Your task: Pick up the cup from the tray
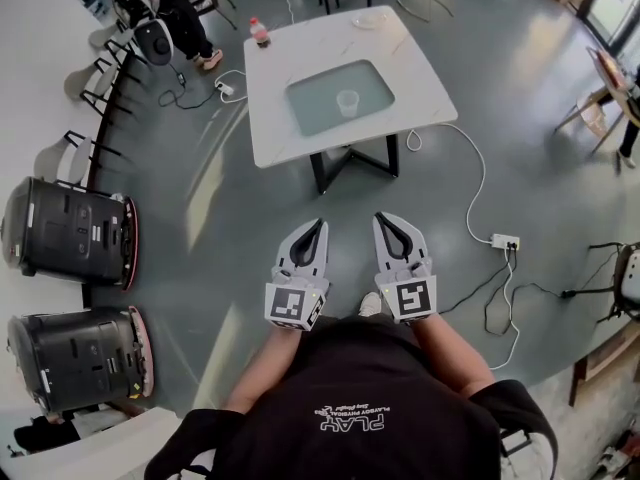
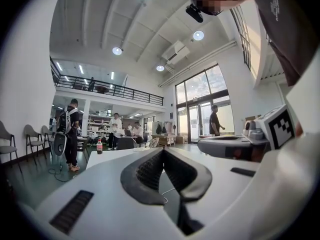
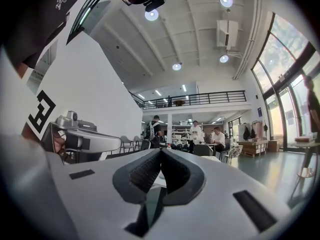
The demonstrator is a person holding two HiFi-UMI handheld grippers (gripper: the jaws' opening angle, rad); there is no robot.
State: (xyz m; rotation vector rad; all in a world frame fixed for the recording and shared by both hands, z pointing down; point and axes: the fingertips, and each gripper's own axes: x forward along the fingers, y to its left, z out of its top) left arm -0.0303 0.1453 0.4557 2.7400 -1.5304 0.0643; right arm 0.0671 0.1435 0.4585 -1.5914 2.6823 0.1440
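Only my head view shows the cup (image 1: 347,102) on the tray (image 1: 310,114); my left gripper (image 1: 317,226) and right gripper (image 1: 385,220) are pressed together, empty.

The black shirt (image 1: 352,423), bottom centre of the head view, reads "PLAY" (upside down); its smaller line is illegible.

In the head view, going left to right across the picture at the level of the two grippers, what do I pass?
black drum-shaped machine (the upper of the two) → left gripper → right gripper → white power strip on the floor
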